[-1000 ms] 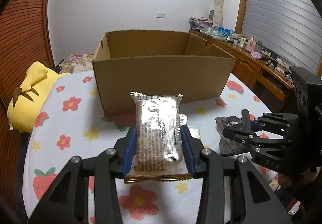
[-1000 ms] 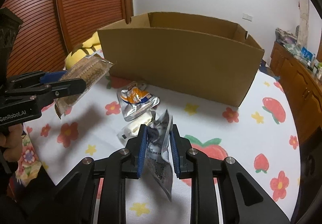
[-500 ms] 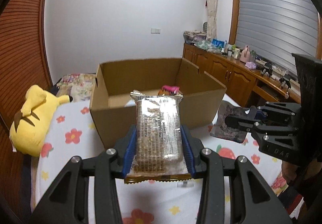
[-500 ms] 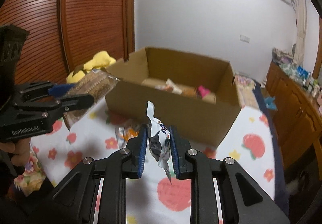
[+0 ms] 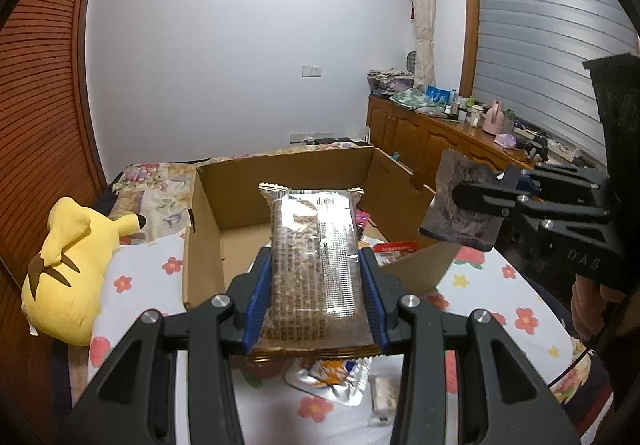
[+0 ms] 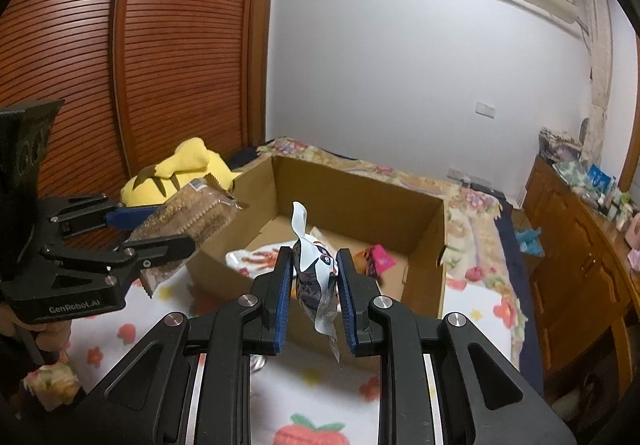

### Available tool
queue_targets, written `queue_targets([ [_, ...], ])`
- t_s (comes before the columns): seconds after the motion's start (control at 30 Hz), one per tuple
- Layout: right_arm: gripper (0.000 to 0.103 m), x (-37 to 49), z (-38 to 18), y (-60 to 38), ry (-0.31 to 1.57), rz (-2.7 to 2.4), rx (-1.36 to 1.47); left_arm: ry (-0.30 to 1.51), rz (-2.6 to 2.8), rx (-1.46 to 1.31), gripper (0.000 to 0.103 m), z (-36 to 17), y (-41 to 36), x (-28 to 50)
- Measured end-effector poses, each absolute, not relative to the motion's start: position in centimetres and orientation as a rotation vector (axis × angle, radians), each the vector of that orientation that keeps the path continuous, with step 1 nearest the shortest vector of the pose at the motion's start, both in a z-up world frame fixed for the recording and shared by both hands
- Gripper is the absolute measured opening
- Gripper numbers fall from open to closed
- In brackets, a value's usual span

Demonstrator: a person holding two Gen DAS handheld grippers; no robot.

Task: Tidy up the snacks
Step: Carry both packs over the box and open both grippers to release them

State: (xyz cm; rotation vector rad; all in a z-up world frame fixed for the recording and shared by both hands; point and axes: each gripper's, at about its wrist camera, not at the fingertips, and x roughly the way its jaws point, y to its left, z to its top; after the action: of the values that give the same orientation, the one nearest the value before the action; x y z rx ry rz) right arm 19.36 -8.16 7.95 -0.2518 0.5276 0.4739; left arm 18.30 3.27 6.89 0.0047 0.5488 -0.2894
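An open cardboard box (image 5: 208, 245) (image 6: 360, 197) stands on the flowered table with several snacks inside. My left gripper (image 5: 314, 285) is shut on a clear-wrapped brown biscuit pack (image 5: 314, 257) and holds it above the box's near wall; it also shows in the right wrist view (image 6: 188, 221). My right gripper (image 6: 314, 285) is shut on a crumpled silver snack pouch (image 6: 314, 277), held above the box's near edge; the pouch also shows in the left wrist view (image 5: 460, 201).
A yellow plush toy (image 5: 68, 265) lies left of the box. A silver-orange pouch (image 5: 332, 381) and a small white packet (image 5: 382, 397) lie on the table below my left gripper. A wooden sideboard (image 5: 440, 141) with clutter runs along the right wall.
Both grippers have risen with their snacks and moved toward the box, so its inside now shows from above. Both grips are unchanged.
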Motion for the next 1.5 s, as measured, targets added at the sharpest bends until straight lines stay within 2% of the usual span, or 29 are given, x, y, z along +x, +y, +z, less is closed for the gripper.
queue_targets([
  [0.23,0.02,23.6,7.6,-8.8,0.553,0.477,-0.255,0.574,-0.266,0.013,0.041,6.4,3.8,21.7],
  [0.6,0.02,28.7,3.4,-9.9,0.697,0.482,-0.217,0.632,-0.254,0.024,0.041,5.0,3.2,26.4],
  [1.0,0.021,30.6,0.8,-10.5,0.751,0.476,-0.205,0.67,-0.241,0.034,0.041,3.6,2.2,28.5],
  [1.17,0.026,30.8,0.9,-11.2,0.749,0.476,-0.159,0.67,-0.237,0.035,0.041,3.6,2.2,28.8],
  [1.5,0.027,29.8,1.1,-11.4,0.737,0.484,-0.154,0.673,-0.223,0.042,0.042,3.1,2.0,30.0],
])
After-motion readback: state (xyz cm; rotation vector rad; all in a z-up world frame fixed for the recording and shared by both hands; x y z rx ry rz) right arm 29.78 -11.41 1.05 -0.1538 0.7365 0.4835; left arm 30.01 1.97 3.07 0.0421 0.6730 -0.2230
